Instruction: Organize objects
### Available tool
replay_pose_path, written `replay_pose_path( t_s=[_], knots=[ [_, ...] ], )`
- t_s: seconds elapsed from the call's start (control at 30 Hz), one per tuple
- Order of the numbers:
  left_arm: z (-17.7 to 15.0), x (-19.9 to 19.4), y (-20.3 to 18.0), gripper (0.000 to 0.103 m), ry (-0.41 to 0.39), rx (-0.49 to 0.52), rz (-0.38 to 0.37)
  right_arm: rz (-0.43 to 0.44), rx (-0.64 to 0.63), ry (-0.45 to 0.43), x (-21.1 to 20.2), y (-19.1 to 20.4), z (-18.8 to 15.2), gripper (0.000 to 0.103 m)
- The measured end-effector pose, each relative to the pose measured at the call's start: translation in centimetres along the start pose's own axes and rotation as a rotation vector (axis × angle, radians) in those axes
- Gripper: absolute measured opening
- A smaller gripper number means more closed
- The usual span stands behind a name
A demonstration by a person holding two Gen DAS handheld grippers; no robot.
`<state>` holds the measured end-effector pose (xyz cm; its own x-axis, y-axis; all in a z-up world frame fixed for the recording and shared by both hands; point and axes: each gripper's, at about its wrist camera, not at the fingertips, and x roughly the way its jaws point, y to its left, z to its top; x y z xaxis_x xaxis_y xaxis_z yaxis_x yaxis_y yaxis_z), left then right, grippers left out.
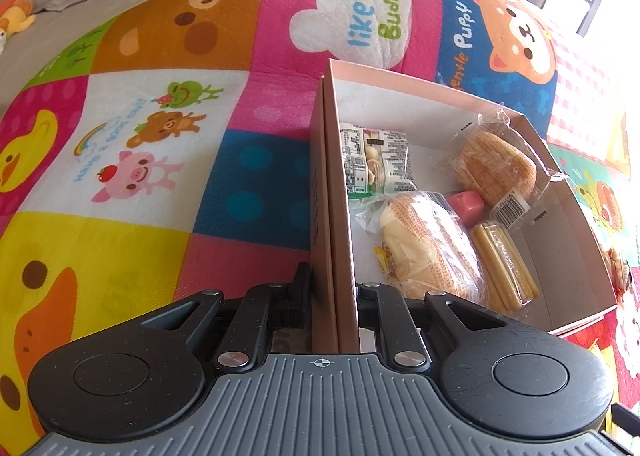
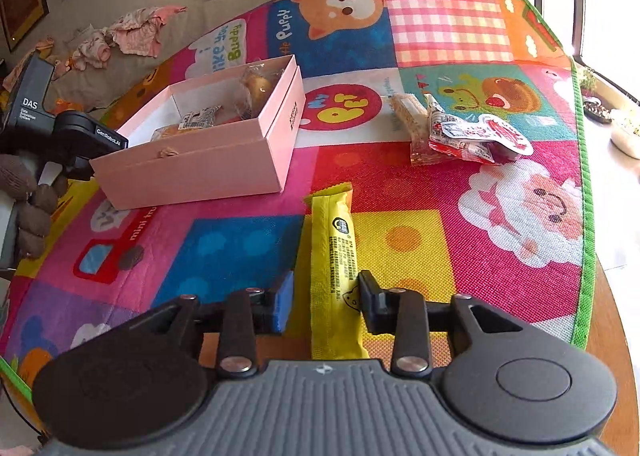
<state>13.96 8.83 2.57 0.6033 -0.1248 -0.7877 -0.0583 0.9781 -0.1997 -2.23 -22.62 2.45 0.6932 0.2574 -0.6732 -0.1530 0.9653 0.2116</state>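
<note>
The left gripper is clamped on the near wall of the pink box. The right gripper is held apart around the yellow packet, lying at five o'clock from the box; the right pad touches it.

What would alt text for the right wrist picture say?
An open claw straddles a yellow snack packet lying on a colourful cartoon play mat. Further off sit a pink box of snacks and two loose wrapped snacks.
</note>
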Motion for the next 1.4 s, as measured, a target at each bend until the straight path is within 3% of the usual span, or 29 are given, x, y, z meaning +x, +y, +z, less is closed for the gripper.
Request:
replay_pose_path(
  t_s=[0.07,0.17,0.3,0.43,0.5,0.57,0.67,0.77,0.87,1.03,1.23,1.3,1.37,1.4],
  knots=[
    [0.0,0.0,0.0,0.016,0.001,-0.001,0.001,0.001,0.001,-0.056,-0.7,-0.3,0.8,0.064],
    [0.1,0.1,0.0,0.016,0.003,-0.001,0.006,-0.073,0.002,-0.155,-1.2,-1.3,2.6,0.077],
    [0.2,0.1,-0.1,0.016,0.01,0.001,0.011,-0.172,0.014,-0.211,1.2,-3.8,6.8,0.078],
    [0.2,0.1,-0.2,0.016,0.01,0.005,0.015,-0.208,0.028,-0.206,5.1,-6.5,11.5,0.078],
    [0.2,0.1,-0.3,0.016,0.013,0.002,0.017,-0.217,0.055,-0.169,7.5,-8.3,13.7,0.072],
    [0.2,0.1,-0.2,0.016,0.012,0.001,0.016,-0.234,0.08,-0.109,9.8,-10.0,15.3,0.045],
    [0.1,0.1,-0.2,0.016,0.009,0.006,0.014,-0.263,0.098,-0.034,12.9,-12.0,16.4,0.043],
    [0.1,0.1,-0.1,0.016,0.009,0.005,0.01,-0.255,0.098,0.039,14.9,-12.9,16.1,0.043],
    [0.1,0.1,-0.1,0.016,0.009,0.003,0.01,-0.223,0.046,0.04,13.8,-11.9,15.0,0.043],
    [0.0,0.1,-0.1,0.016,0.005,0.001,0.013,-0.119,-0.017,0.08,10.2,-10.2,12.0,0.042],
    [0.0,0.0,0.0,0.016,0.001,-0.003,0.003,-0.064,-0.098,0.106,4.2,-8.1,7.8,0.042],
    [0.0,0.1,0.0,0.016,0.001,-0.004,0.005,-0.058,-0.101,0.069,1.9,-7.9,7.2,0.047],
    [0.0,0.1,0.0,0.016,0.002,-0.004,0.003,-0.059,-0.092,0.023,0.0,-8.0,6.9,0.064],
    [0.0,0.0,0.0,0.016,0.002,-0.005,0.002,-0.07,-0.082,0.004,-0.7,-8.2,6.9,0.067]
  ],
)
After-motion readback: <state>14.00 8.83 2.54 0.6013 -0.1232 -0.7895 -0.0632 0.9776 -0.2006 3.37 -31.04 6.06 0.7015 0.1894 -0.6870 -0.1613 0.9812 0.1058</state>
